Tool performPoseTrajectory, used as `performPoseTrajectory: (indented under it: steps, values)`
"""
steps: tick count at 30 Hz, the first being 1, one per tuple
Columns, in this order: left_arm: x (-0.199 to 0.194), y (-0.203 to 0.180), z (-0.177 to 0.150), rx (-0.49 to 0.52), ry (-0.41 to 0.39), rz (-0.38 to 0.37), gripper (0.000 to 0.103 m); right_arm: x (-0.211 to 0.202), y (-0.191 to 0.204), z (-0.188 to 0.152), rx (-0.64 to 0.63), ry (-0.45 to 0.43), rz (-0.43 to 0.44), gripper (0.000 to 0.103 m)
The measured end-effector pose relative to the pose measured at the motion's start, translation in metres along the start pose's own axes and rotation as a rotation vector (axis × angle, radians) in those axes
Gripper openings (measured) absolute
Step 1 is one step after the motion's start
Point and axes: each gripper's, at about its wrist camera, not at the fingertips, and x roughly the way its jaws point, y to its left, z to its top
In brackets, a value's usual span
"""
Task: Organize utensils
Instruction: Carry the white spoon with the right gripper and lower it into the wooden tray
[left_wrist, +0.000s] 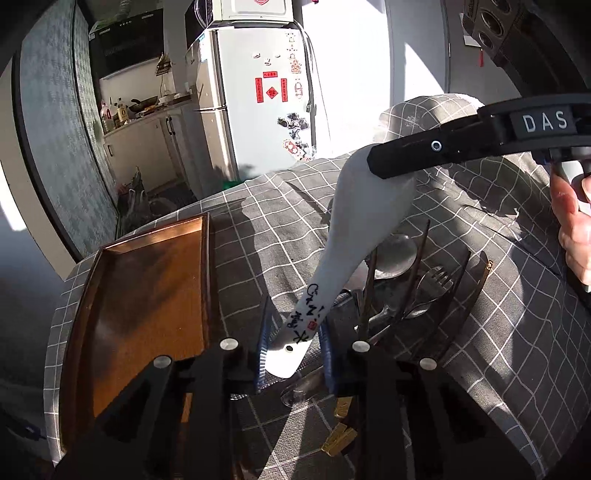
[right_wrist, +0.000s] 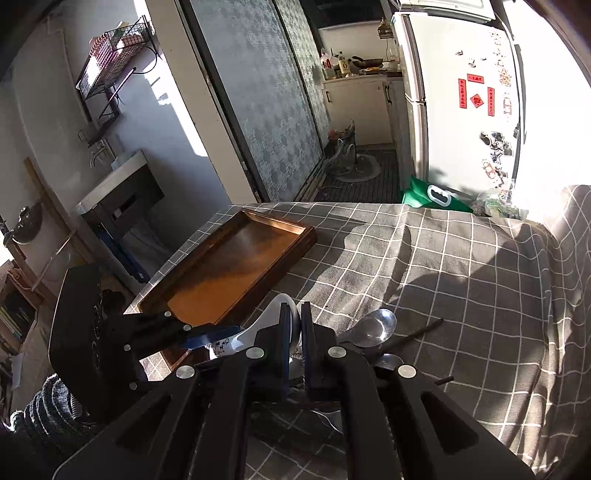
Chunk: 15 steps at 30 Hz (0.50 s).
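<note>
A white ceramic spoon (left_wrist: 354, 236) with black writing on its handle stands tilted above the utensil pile. My left gripper (left_wrist: 293, 350) has its blue pads on either side of the handle end. My right gripper (right_wrist: 293, 332) is shut on the spoon's bowl (right_wrist: 269, 314); it shows in the left wrist view as a black finger (left_wrist: 424, 151) across the bowl. A pile of utensils lies on the checked cloth: a metal spoon (left_wrist: 395, 254), a fork (left_wrist: 436, 280), dark chopsticks (left_wrist: 417, 258). An empty wooden tray (left_wrist: 147, 295) lies to the left.
The grey checked tablecloth (right_wrist: 461, 277) covers the table. A white fridge (left_wrist: 258, 92) and a kitchen counter stand behind. A green bag (right_wrist: 432, 195) sits past the table's far edge. Gold-coloured utensil handles (left_wrist: 340, 439) lie near my left gripper.
</note>
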Motion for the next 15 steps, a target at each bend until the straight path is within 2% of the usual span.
performPoseTrajectory:
  steps: [5,10,15]
  values:
    - [-0.004,0.04,-0.011,-0.044,0.037,0.084,0.028,0.043,0.021,0.016,-0.017,0.038,0.063,0.005]
    - [-0.003,0.08,-0.027,-0.141,0.073,0.135,0.03,0.086,0.039,0.026,-0.022,0.082,0.11,0.005]
    - [0.001,0.099,-0.038,-0.198,0.091,0.17,0.03,0.117,0.048,0.033,-0.007,0.119,0.142,0.005]
